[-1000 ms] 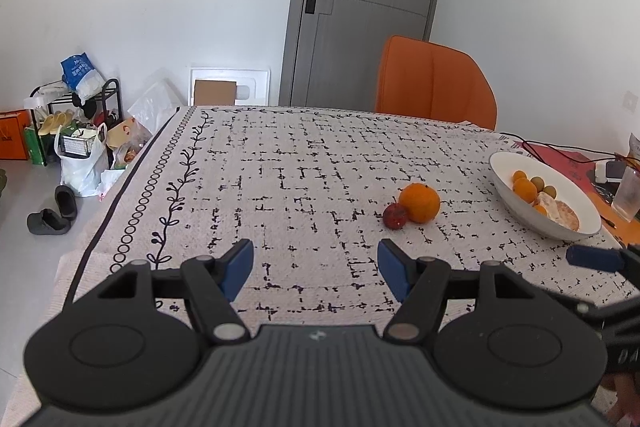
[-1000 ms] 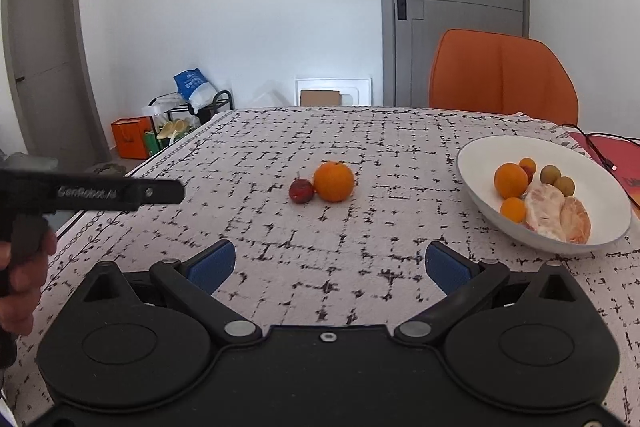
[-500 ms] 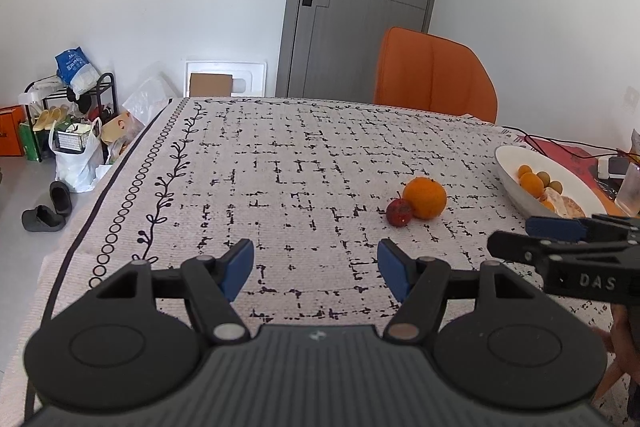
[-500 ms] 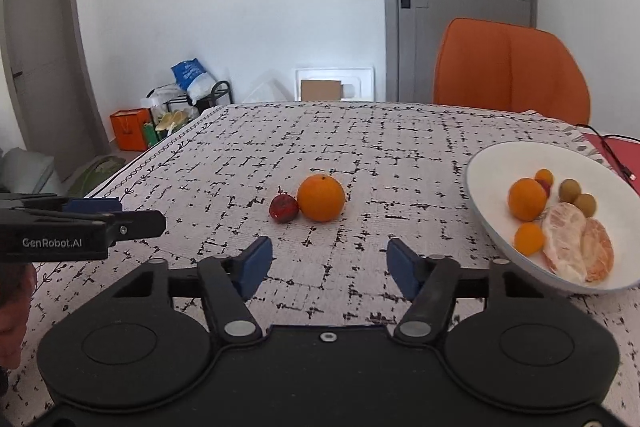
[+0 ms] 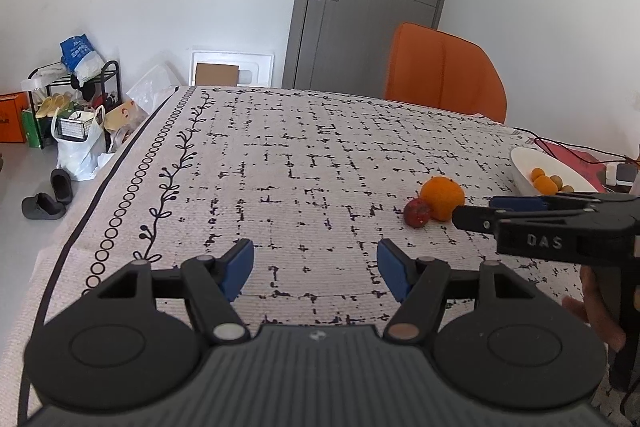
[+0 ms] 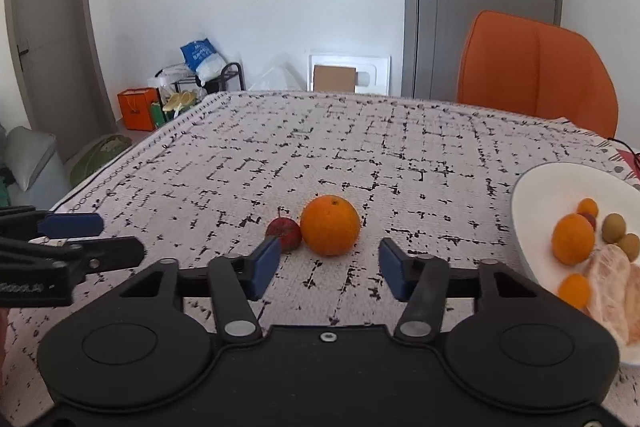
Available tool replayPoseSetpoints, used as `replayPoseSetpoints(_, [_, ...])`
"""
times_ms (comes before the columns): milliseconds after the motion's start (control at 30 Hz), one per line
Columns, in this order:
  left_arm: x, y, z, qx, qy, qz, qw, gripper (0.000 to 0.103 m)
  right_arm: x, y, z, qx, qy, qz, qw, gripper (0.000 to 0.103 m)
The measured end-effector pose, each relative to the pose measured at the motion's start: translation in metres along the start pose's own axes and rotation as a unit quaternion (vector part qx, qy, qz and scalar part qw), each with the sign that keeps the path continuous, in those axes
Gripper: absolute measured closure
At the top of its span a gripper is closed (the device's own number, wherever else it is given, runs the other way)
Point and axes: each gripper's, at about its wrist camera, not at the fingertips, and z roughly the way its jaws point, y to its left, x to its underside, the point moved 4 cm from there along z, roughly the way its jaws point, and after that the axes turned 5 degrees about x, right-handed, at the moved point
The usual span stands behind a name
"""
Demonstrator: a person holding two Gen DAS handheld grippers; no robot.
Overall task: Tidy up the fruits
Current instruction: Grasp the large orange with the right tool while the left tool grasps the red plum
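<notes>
The right hand-held black gripper with blue finger pads (image 6: 327, 269) is hovering low over the white tablecloth with black broken-grid print (image 6: 360, 155), its jaws standing spread and gripping nothing; a round orange fruit (image 6: 330, 225) is sitting on the cloth just ahead of the gap between the pads, and a small dark-red fruit (image 6: 285, 233) is touching its left side, partly hidden behind the left pad. A white oval ceramic bowl (image 6: 536, 195) is lying to the right, well apart from the pair, holding small oranges, greenish round fruits and peeled citrus segments. The left hand-held black gripper with blue finger pads (image 5: 316, 269) is holding over bare cloth to the left, jaws likewise spread and empty. An orange upholstered chair (image 5: 444, 79) is standing at the table's far edge.
</notes>
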Motion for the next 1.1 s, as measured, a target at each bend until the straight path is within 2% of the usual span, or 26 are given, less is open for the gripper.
replayPoseSetpoints(133, [0.000, 0.004, 0.001, -0.004, 0.001, -0.004, 1.0000, 0.037, -0.002, -0.002, 0.013, -0.006, 0.012, 0.006, 1.000, 0.059])
replayPoseSetpoints(367, [0.000, 0.008, 0.003, -0.007, 0.003, -0.007, 0.9999, 0.037, -0.006, -0.003, 0.026, -0.003, 0.017, 0.006, 1.000, 0.060])
replayPoseSetpoints(500, [-0.001, 0.007, 0.005, -0.007, 0.004, -0.009, 0.9999, 0.037, -0.008, -0.005, 0.031, -0.008, 0.021, 0.009, 1.000, 0.067])
replayPoseSetpoints(1100, [-0.020, -0.032, 0.036, 0.030, 0.011, 0.031, 0.9990, 0.038, 0.000, -0.025, -0.002, -0.018, 0.005, 0.016, 1.000, 0.072])
